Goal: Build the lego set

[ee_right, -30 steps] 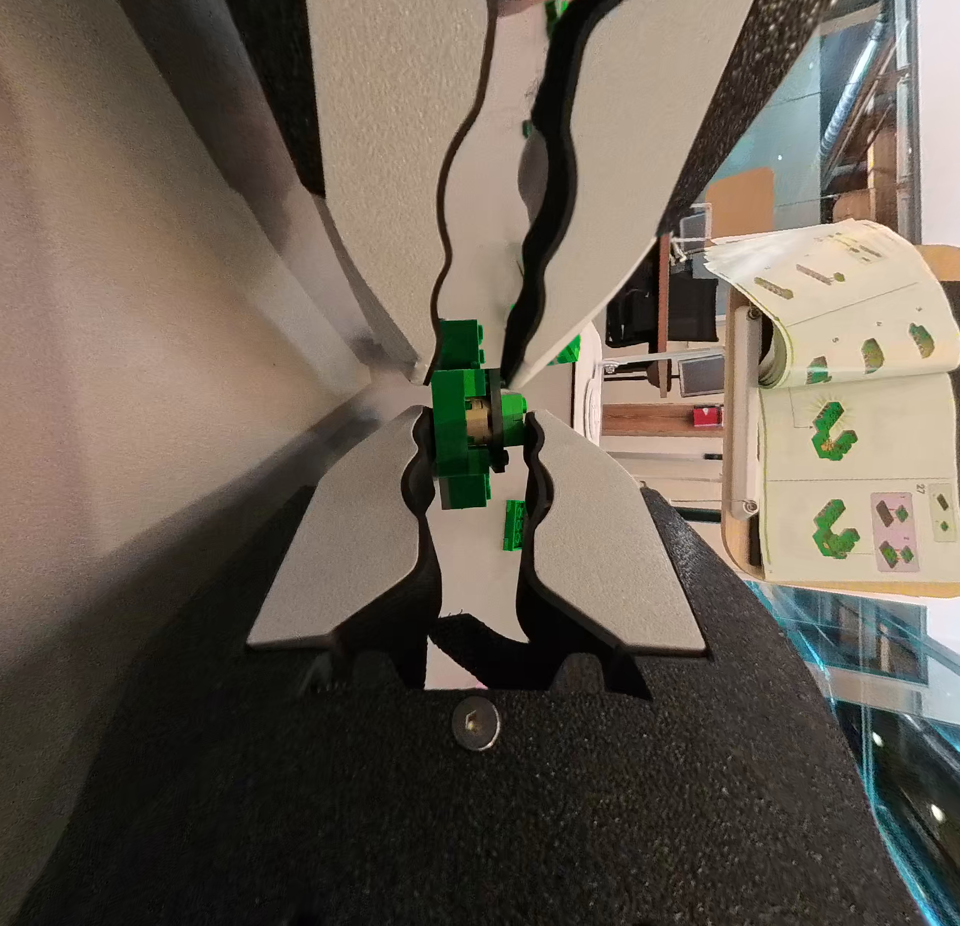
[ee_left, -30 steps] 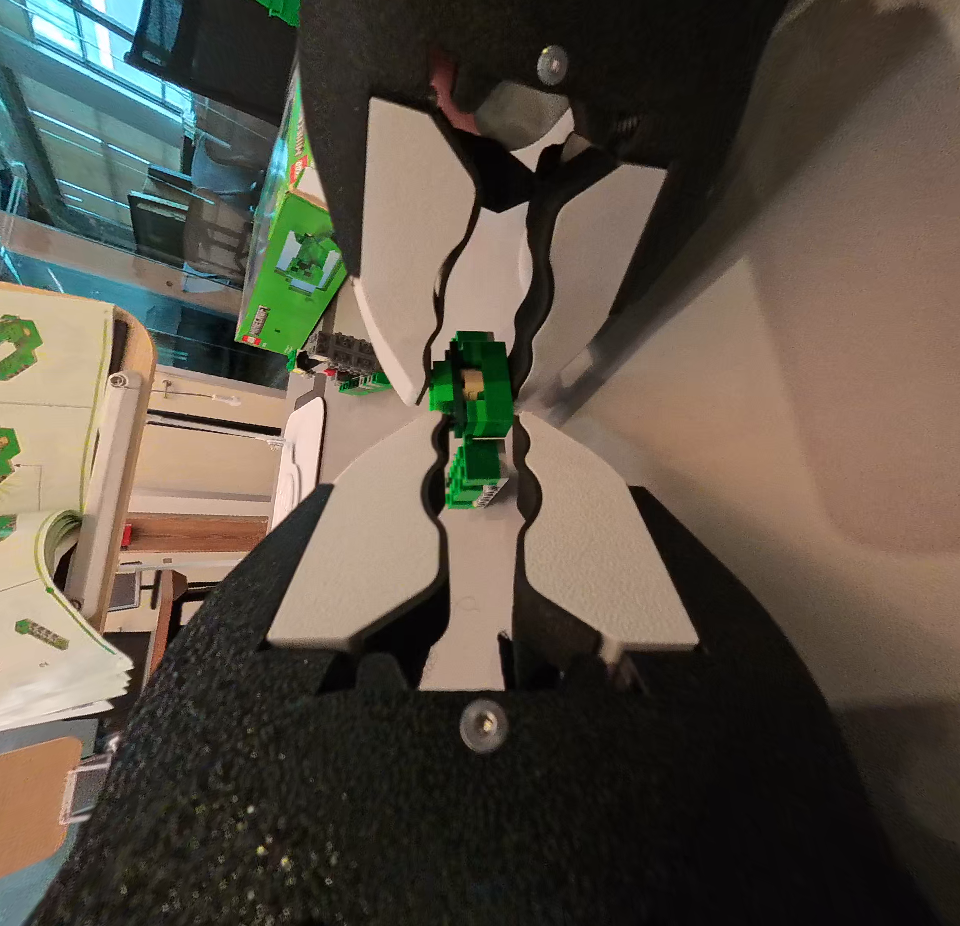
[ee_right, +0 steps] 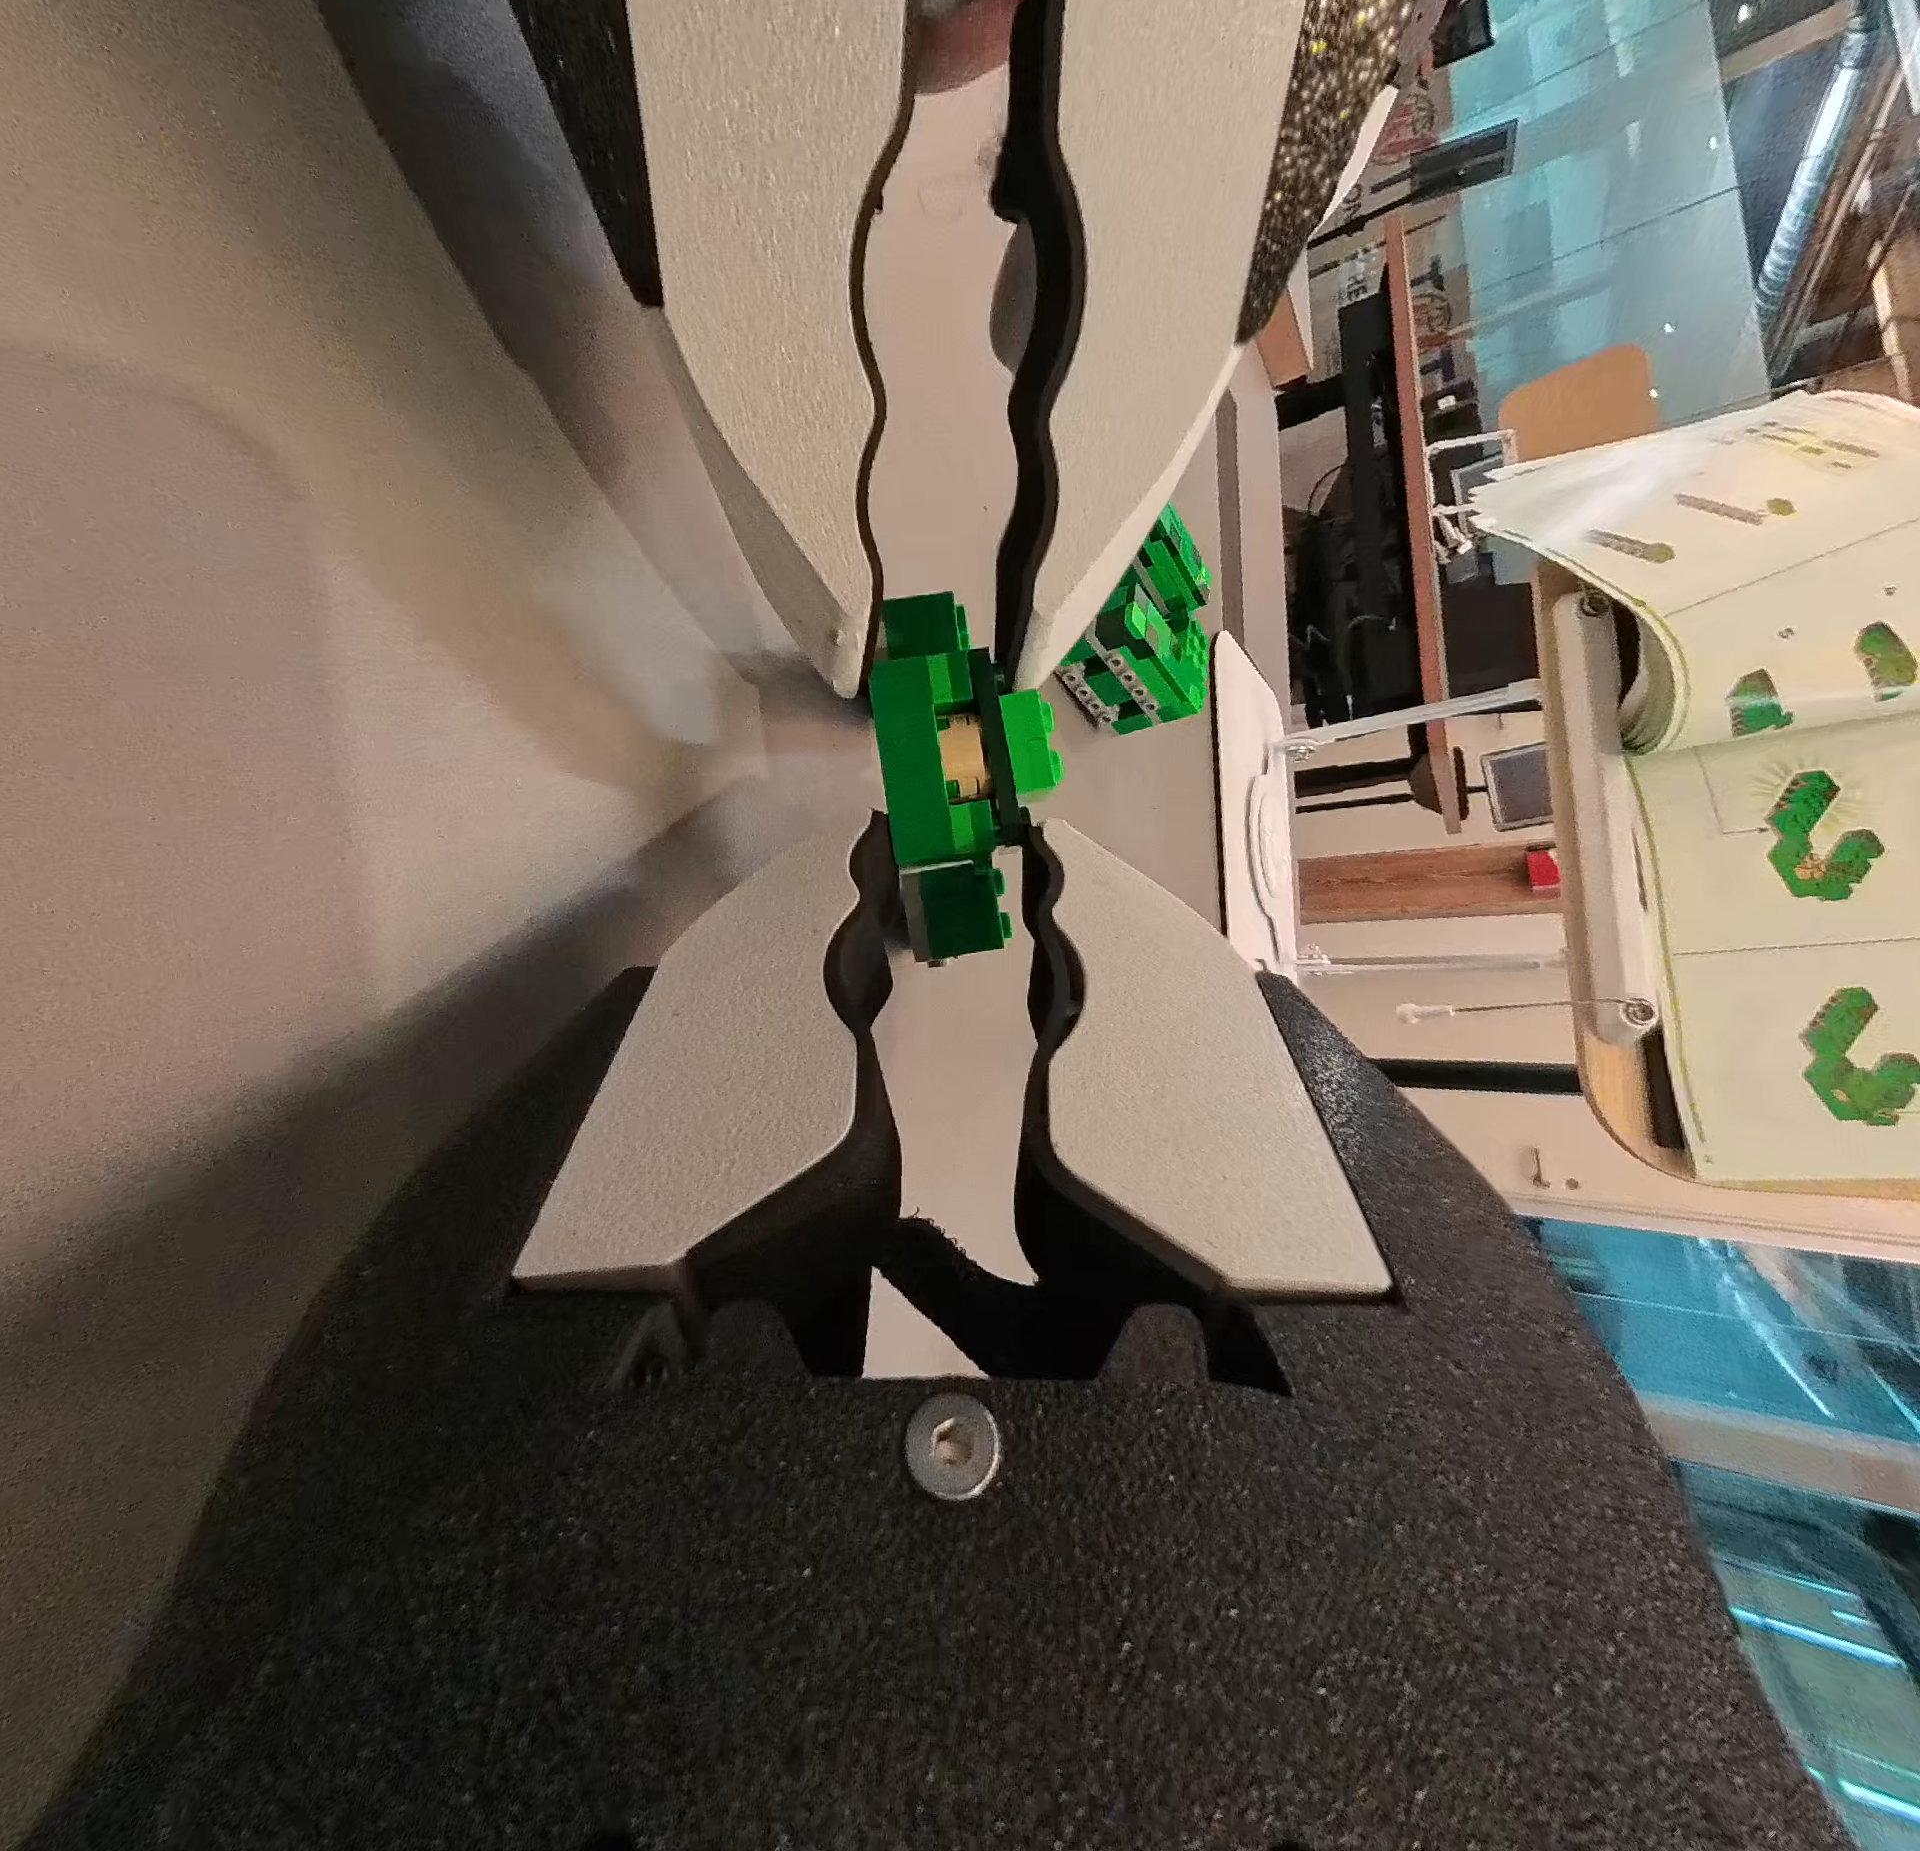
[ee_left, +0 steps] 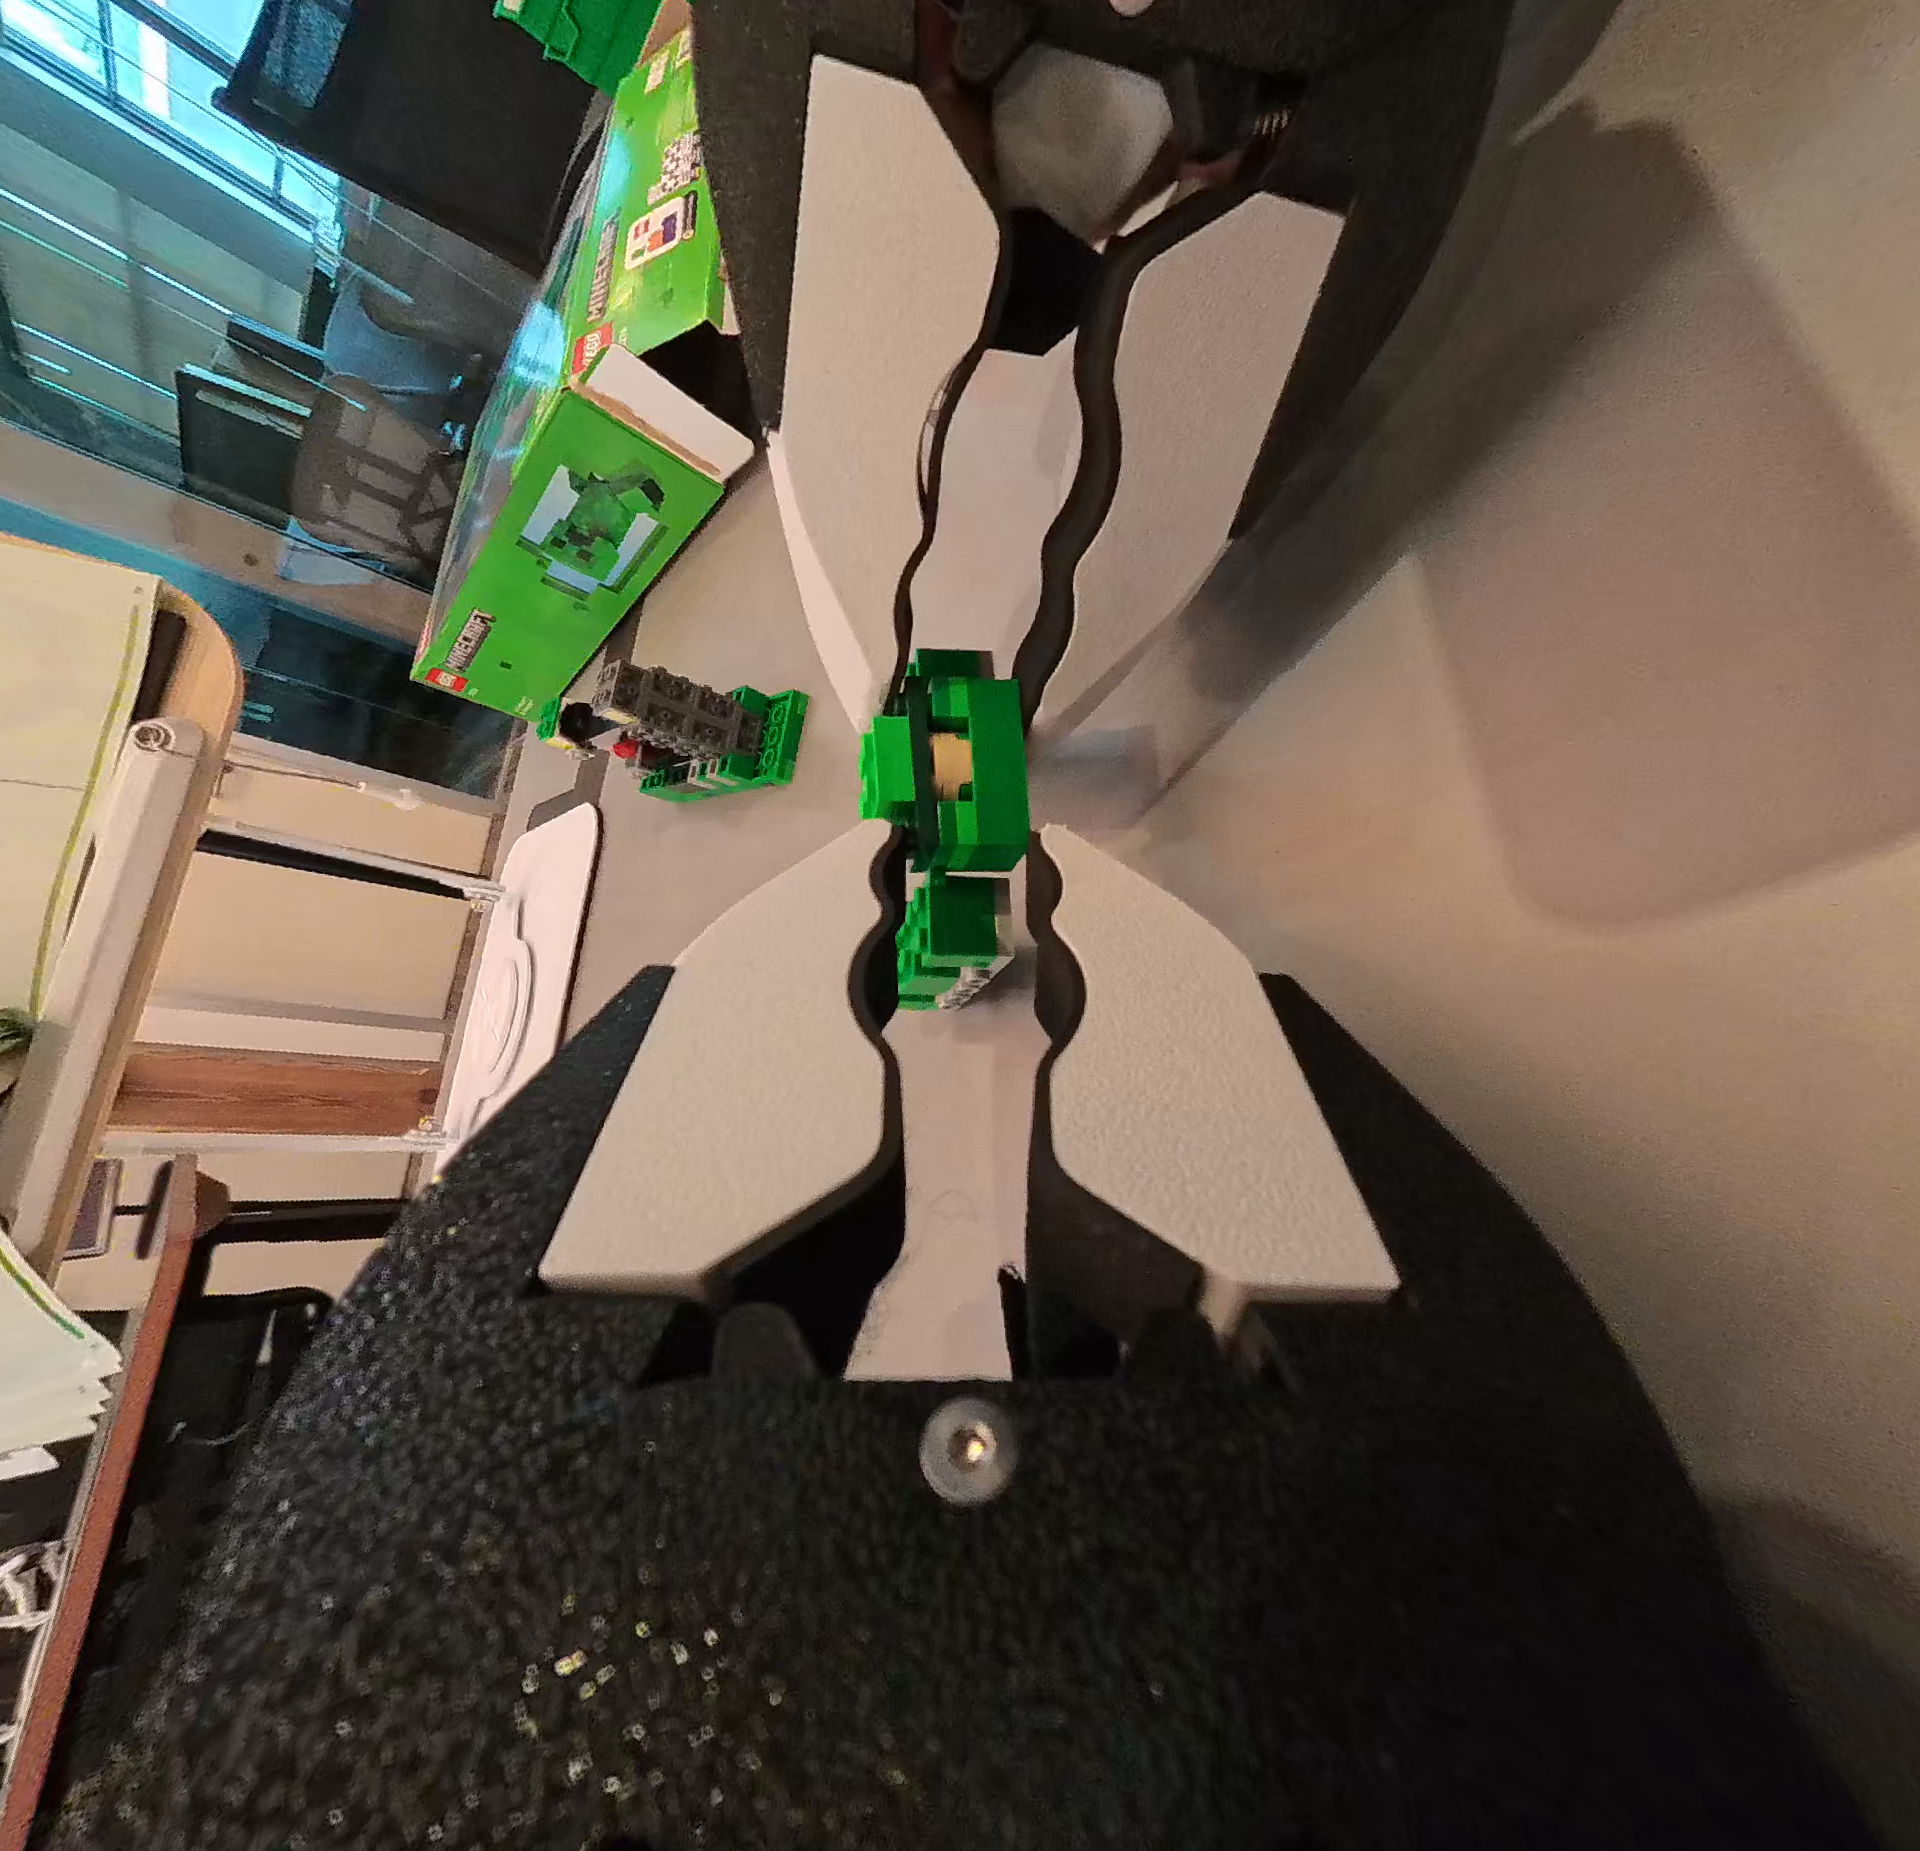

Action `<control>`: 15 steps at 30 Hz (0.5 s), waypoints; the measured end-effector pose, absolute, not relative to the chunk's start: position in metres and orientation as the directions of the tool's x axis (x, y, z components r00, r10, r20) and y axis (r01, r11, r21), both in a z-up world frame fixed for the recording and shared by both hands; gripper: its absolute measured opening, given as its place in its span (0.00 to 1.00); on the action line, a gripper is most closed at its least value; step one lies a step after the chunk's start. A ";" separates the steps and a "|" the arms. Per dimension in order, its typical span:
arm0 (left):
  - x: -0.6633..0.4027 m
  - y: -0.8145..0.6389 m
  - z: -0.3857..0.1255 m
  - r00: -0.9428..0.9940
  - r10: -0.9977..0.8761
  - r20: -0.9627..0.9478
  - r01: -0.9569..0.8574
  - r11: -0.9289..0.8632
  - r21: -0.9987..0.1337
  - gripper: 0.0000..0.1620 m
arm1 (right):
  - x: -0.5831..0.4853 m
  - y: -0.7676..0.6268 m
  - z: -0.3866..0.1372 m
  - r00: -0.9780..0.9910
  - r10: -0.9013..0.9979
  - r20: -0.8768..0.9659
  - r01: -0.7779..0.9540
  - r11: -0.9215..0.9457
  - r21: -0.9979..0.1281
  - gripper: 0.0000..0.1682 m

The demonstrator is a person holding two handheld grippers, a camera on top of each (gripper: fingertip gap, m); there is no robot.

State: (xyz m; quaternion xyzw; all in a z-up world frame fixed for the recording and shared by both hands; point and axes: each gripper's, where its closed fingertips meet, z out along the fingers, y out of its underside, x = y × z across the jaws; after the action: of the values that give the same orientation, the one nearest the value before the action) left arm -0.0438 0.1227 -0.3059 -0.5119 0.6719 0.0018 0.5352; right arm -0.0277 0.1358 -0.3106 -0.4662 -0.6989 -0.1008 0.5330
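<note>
- Green brick sub-assembly [ee_left: 951, 762], with a tan piece showing in its middle, hangs above the grey table [ee_left: 1558, 1074], held between the two grippers that meet tip to tip
- Left gripper [ee_left: 956, 918] pinches the lower green block of it; right gripper [ee_right: 951, 908] pinches the opposite end, so both sets of jaws are clamped on the same build
- Step in hand, as I judge it: pressing or seating two halves together in mid-air
- Next move calls for a straight, even squeeze along the stud line; twisting could pop the pieces apart
- Toward the table's far edge sit a partly built grey-and-green model [ee_left: 686, 736] and the green set box [ee_left: 582, 513]
- Open instruction booklet [ee_right: 1766, 814] rests on a stand beyond the table
</note>
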 end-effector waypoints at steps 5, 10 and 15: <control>-0.042 0.123 -0.307 0.093 -0.673 -0.734 -0.692 0.486 -0.534 0.14 | -0.026 0.136 -0.312 -0.007 0.538 0.843 0.765 0.546 -0.343 0.13; -0.041 0.123 -0.309 0.091 -0.667 -0.739 -0.698 0.487 -0.525 0.14 | -0.025 0.136 -0.314 -0.015 0.541 0.841 0.767 0.545 -0.338 0.13; -0.041 0.123 -0.311 0.075 -0.654 -0.753 -0.706 0.499 -0.503 0.14 | -0.025 0.135 -0.315 -0.022 0.541 0.841 0.772 0.544 -0.330 0.13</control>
State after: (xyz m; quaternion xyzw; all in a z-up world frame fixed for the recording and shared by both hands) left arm -0.0412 0.1227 -0.3112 -0.5000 0.6798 0.0240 0.5359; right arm -0.0251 0.1354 -0.3149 -0.4646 -0.7062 -0.1105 0.5228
